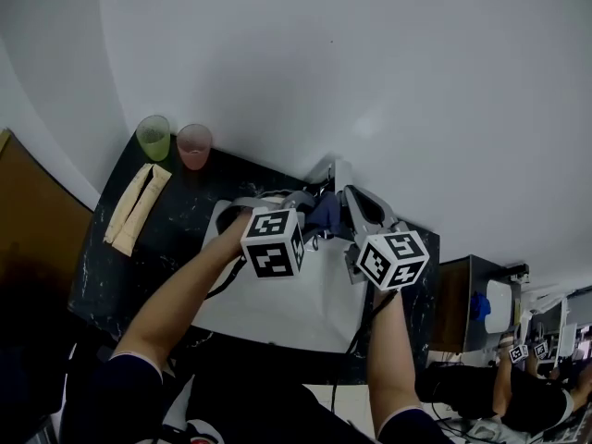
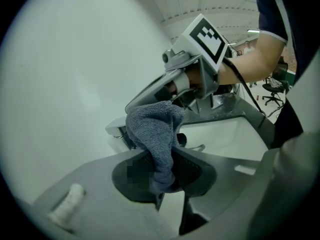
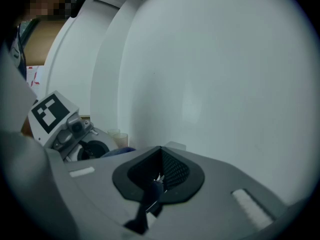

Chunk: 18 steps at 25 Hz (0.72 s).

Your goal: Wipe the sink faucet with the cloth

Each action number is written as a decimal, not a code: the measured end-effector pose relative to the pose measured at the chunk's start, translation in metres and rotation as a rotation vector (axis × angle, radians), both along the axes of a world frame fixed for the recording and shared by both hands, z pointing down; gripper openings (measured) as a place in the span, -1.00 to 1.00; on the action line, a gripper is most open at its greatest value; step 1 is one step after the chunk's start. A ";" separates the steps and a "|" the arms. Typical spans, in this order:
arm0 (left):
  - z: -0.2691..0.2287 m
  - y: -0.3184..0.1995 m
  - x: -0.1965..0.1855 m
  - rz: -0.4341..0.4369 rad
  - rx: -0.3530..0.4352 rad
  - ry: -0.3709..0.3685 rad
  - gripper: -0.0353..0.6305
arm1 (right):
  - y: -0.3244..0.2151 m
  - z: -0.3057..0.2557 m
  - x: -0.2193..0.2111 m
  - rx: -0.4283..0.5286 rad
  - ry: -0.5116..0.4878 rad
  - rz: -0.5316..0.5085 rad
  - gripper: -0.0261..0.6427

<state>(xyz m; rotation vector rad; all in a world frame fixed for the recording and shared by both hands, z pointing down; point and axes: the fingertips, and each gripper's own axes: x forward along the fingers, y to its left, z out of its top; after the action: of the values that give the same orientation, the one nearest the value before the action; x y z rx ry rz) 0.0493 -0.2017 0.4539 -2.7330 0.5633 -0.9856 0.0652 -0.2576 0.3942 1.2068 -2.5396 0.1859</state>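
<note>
A blue-grey cloth (image 2: 155,134) hangs over the faucet (image 2: 116,128) at the back of the white sink (image 1: 277,313), and it hides most of the faucet. My left gripper (image 2: 162,184) is shut on the cloth's lower end, which bunches between its jaws. My right gripper (image 3: 157,179) is shut, and a thin dark blue strip of the cloth shows pinched between its jaws. In the left gripper view the right gripper (image 2: 176,98) meets the cloth's top. In the head view both grippers, left (image 1: 305,202) and right (image 1: 347,197), converge on the cloth (image 1: 324,216).
A green cup (image 1: 154,138) and a pink cup (image 1: 194,145) stand at the back left of the black counter (image 1: 176,229). A folded beige cloth (image 1: 137,207) lies beside them. A white wall rises right behind the sink. Another person (image 1: 518,387) sits far right.
</note>
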 end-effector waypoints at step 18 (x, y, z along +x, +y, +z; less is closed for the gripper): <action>0.001 -0.049 -0.026 -0.342 -0.085 0.265 -0.62 | 0.001 0.000 0.000 0.001 -0.032 -0.003 -0.90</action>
<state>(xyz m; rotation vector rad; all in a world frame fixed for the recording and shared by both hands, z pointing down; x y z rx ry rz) 0.0237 -0.2507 0.4547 -2.9255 1.0863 -0.7249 0.0653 -0.2569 0.3937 1.2098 -2.5696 0.2047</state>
